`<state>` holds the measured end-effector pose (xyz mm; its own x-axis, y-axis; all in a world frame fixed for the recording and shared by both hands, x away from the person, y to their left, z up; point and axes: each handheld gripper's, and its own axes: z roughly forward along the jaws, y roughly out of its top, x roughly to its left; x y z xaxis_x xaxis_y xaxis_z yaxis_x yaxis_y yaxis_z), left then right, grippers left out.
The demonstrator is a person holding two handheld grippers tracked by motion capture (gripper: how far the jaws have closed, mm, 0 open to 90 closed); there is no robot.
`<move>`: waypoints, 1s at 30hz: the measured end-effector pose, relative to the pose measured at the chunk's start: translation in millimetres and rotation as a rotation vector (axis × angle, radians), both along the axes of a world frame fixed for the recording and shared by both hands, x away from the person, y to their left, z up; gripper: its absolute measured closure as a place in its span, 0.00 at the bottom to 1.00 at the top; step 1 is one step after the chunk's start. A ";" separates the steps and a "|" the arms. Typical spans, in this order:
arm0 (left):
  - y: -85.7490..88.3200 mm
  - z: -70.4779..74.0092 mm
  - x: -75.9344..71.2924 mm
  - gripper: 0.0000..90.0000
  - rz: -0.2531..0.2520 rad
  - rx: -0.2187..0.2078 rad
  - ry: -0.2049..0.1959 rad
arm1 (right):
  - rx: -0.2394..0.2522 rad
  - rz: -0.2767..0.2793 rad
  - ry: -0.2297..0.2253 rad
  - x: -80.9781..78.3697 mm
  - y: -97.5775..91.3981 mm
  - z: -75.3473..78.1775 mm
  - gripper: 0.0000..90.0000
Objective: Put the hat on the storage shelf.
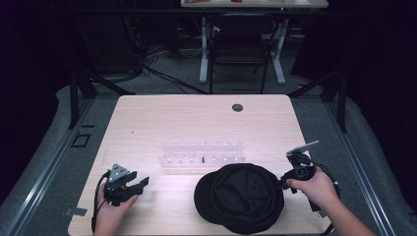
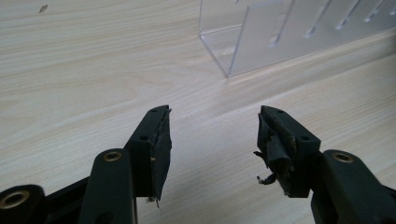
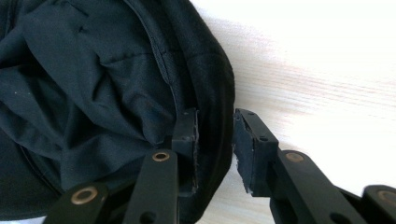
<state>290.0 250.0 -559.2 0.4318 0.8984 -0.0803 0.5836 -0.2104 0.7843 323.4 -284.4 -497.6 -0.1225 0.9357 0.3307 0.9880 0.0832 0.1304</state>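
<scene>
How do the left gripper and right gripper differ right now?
The left gripper stands wide open over bare table, while the right gripper has narrowed its jaws astride the black cap's rim, one jaw inside, one outside. The left sits apart from the cap; the right touches it. Both have black jaws with worn pads.

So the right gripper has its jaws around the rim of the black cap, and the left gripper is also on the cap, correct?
Not the left gripper: in the left gripper view its jaws are open over bare table, facing the clear rack. The right gripper does straddle the black cap rim.
</scene>
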 end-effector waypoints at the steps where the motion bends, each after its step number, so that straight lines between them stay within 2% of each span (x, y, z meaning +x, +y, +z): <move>1: -0.1 0.1 -0.1 0.49 -0.001 -0.002 -0.001 | -0.007 0.014 0.010 0.5 -0.1 -0.9 0.79; 3: -0.1 0.4 -0.1 0.49 -0.006 0.002 -0.002 | -0.007 0.022 0.030 1.3 1.1 -5.8 0.82; 5: -0.5 0.1 0.0 0.49 -0.004 0.003 0.001 | -0.004 0.008 0.024 1.3 3.1 -8.8 0.83; 7: -0.6 0.1 0.1 0.49 -0.004 0.003 0.002 | -0.019 0.027 0.034 2.2 2.4 -8.7 0.84; 9: -0.5 0.2 0.1 0.49 -0.005 0.003 0.002 | -0.007 0.023 0.049 3.8 2.7 -8.4 0.85; 10: -0.6 0.2 0.1 0.49 -0.004 0.003 0.001 | 0.000 0.005 0.037 3.6 3.6 -9.6 0.85; 12: -0.6 0.1 0.1 0.49 -0.004 0.004 0.001 | -0.014 0.033 0.056 5.3 2.1 -9.7 0.86; 14: -0.6 0.2 0.0 0.49 -0.004 0.003 0.001 | -0.001 0.013 0.048 5.4 4.0 -11.6 0.87; 16: -0.5 0.2 0.1 0.49 -0.004 0.003 0.001 | -0.005 0.020 0.058 5.9 4.1 -13.0 0.88; 17: -0.5 0.2 0.1 0.49 -0.004 0.003 0.001 | 0.010 0.017 0.075 6.0 3.7 -15.0 0.91; 21: -0.8 0.0 0.2 0.49 -0.005 0.005 0.002 | 0.005 0.029 0.090 5.7 4.2 -16.2 0.95; 22: -0.9 0.0 0.1 0.49 -0.005 0.004 0.003 | 0.001 0.037 0.100 6.0 4.2 -15.6 0.96; 23: -1.1 0.0 0.2 0.49 -0.006 0.005 0.002 | 0.018 0.030 0.103 5.6 4.2 -15.0 0.97; 25: -1.3 0.2 0.0 0.49 -0.006 0.007 0.002 | 0.026 0.015 0.092 4.7 4.6 -14.7 0.97; 27: -1.2 0.2 0.0 0.49 -0.005 0.007 0.003 | 0.026 0.044 0.106 4.8 2.5 -10.6 0.97; 29: -0.8 0.0 0.1 0.49 -0.004 0.005 0.002 | 0.056 0.025 0.096 2.2 1.9 -5.3 0.98; 30: -0.8 0.0 0.1 0.49 -0.004 0.005 0.002 | 0.056 0.025 0.096 2.2 1.9 -5.3 0.98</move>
